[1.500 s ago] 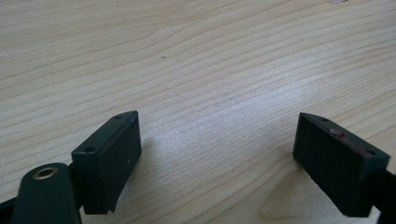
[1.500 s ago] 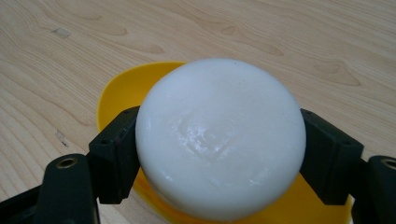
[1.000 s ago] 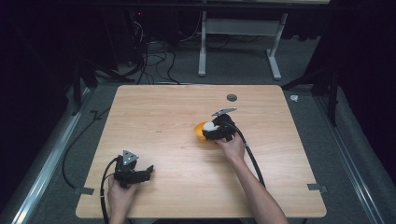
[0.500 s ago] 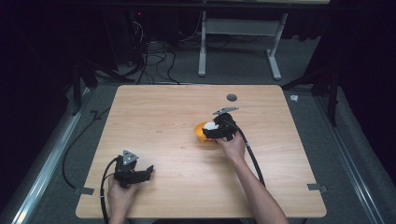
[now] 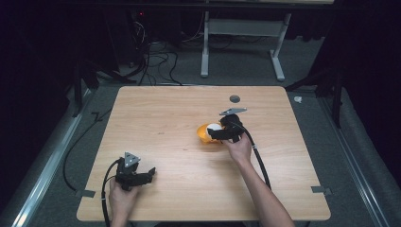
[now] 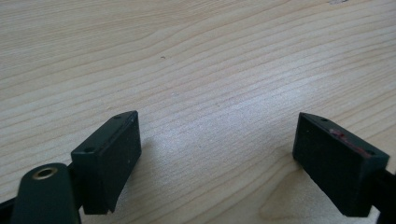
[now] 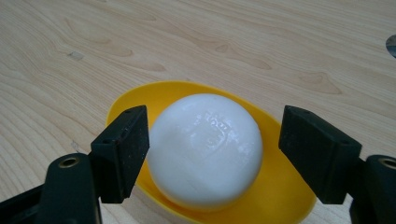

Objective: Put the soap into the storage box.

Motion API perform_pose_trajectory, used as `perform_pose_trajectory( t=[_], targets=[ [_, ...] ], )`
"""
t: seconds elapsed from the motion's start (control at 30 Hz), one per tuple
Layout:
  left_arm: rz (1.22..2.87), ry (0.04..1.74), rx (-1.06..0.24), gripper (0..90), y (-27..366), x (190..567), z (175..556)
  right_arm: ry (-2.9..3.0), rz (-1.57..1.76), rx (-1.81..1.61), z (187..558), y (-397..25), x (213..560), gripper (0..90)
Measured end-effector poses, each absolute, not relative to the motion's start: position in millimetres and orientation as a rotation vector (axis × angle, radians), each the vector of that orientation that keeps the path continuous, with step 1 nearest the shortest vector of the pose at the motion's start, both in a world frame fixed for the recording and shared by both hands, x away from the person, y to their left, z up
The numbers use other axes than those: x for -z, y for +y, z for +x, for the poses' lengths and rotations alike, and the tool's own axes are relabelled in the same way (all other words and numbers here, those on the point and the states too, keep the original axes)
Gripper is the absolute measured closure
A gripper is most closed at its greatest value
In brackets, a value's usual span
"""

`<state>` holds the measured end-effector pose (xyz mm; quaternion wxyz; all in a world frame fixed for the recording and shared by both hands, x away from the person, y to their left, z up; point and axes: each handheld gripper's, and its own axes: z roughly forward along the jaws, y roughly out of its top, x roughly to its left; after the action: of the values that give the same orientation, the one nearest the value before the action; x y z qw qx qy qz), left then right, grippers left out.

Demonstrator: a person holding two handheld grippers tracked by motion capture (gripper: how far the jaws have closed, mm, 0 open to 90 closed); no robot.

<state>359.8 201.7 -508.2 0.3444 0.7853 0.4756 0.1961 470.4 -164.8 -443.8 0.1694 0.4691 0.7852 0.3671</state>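
- a person works at a light wooden table [image 5: 161,118] with 2 hand-held grippers, forearms entering from the near edge in the high view.
- the right gripper [image 5: 213,134] sits near the table's middle, held by the right hand [image 5: 238,146], its cable [image 5: 259,161] trailing back along the forearm.
- in the right gripper view, the right gripper [image 7: 214,140] has its jaws spread wide on either side of a white ball [image 7: 205,149]; the left jaw is just beside the ball, whether touching cannot be told, and the right jaw stands clear of it.
- the white ball [image 5: 213,126] rests inside a shallow yellow bowl [image 5: 203,135], which sits on the wood; the bowl's rim [image 7: 140,93] curves around the ball.
- the left gripper [image 5: 150,173] lies low at the table's near left corner, gripped by the left hand [image 5: 122,196], a grey 3-cornered plate [image 5: 132,158] on top.
- in the left gripper view, the left gripper [image 6: 217,154] has its jaws wide apart over bare wood grain, holding nothing.
- a small dark round disc [image 5: 234,99] is set in the tabletop toward the far edge, well apart from the bowl.
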Motion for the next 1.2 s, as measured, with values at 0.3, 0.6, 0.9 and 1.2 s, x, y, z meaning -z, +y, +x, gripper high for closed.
perform_pose_trajectory(
  t=[0.3,0.6,0.9,1.2],
  targets=[
    [2.040,1.235,-0.509,16.0,201.7,508.2,359.8,2.208,1.322,-1.073,464.8,-173.5,438.1,26.6],
    [2.039,1.236,-0.510,15.9,201.6,508.2,359.8,2.190,1.331,-1.089,458.7,-182.4,433.8,27.3],
    [2.039,1.236,-0.510,15.9,201.6,508.2,359.8,2.182,1.336,-1.082,454.9,-187.1,429.7,28.7],
    [2.039,1.235,-0.510,15.9,201.6,508.2,359.8,2.168,1.335,-1.098,450.7,-193.3,424.6,28.8]
  ],
)
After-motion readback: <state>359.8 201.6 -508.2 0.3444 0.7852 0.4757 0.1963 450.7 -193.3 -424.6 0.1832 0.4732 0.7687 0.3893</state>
